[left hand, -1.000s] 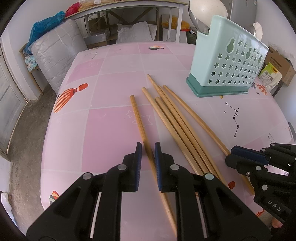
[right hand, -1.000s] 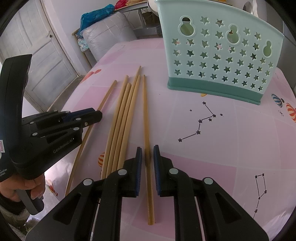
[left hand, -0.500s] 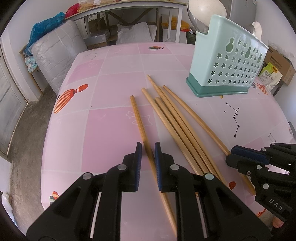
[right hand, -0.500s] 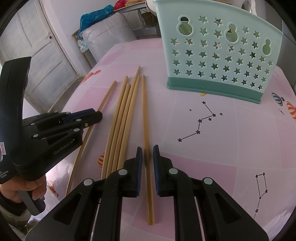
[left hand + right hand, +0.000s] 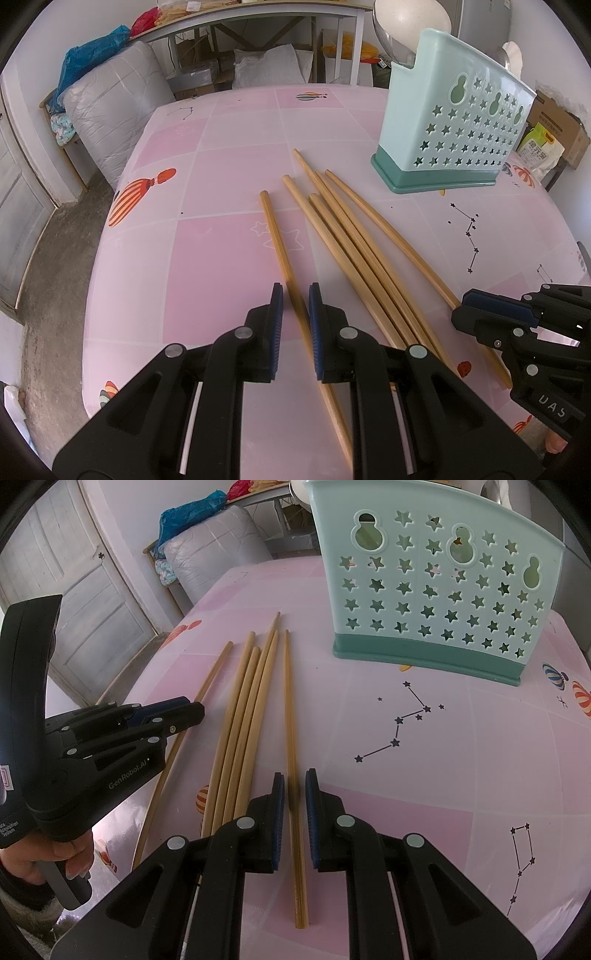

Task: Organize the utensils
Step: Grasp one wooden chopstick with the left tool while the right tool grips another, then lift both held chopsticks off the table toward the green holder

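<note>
- While neither pair of fingers presses on anything, each stands only a narrow gap apart. The left gripper point(image 5: 296, 295) straddles the lone chopstick point(image 5: 275, 236) on the side toward the worktop's left edge. The right gripper point(image 5: 294, 779) straddles the single chopstick point(image 5: 290, 701) on the side toward the right edge. A sliver of pink shows beside each stick, so the pads look clear of the wood.
- Both sticks lie flat on the worktop point(image 5: 221, 277), running from its near edge toward the far one. Four more chopsticks point(image 5: 351, 240) lie bunched between them, touching along their lengths.
- My judgement is that bamboo this thin is light and stiff, yet smooth and round. It will likely roll or pivot in a pinch taken near one end.
- A hold toward the middle of the stick, squarely across the pads, should keep it from swinging.
- The glossy cloth probably lets a nudged stick skid, so closing should be centred.
- The pale green holder point(image 5: 454, 140) stands upright toward the far right corner, well apart from the sticks.
</note>
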`<action>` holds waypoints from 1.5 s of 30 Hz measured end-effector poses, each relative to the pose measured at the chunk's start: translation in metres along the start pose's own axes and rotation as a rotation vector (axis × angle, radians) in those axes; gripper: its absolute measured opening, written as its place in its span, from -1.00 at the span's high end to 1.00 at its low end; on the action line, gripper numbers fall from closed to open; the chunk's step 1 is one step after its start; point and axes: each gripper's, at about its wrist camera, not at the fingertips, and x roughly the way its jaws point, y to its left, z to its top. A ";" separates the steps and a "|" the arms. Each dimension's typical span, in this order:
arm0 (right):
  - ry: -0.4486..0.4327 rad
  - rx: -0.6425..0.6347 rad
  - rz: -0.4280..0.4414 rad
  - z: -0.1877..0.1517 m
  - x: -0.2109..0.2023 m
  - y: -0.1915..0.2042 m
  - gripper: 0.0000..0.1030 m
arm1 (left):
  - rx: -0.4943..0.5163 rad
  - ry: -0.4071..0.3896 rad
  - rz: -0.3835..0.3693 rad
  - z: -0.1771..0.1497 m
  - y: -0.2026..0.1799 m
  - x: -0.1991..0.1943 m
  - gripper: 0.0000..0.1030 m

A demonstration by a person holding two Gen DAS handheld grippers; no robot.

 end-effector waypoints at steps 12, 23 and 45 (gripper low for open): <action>-0.020 0.009 0.000 -0.007 -0.006 -0.005 0.87 | 0.015 0.008 -0.005 -0.004 -0.006 -0.004 0.90; 0.031 0.074 0.012 -0.037 -0.032 -0.033 0.87 | -0.050 0.093 -0.114 -0.017 0.004 -0.019 0.90; -0.002 0.040 -0.067 0.012 0.003 -0.027 0.87 | -0.022 0.068 -0.107 0.017 -0.003 0.009 0.91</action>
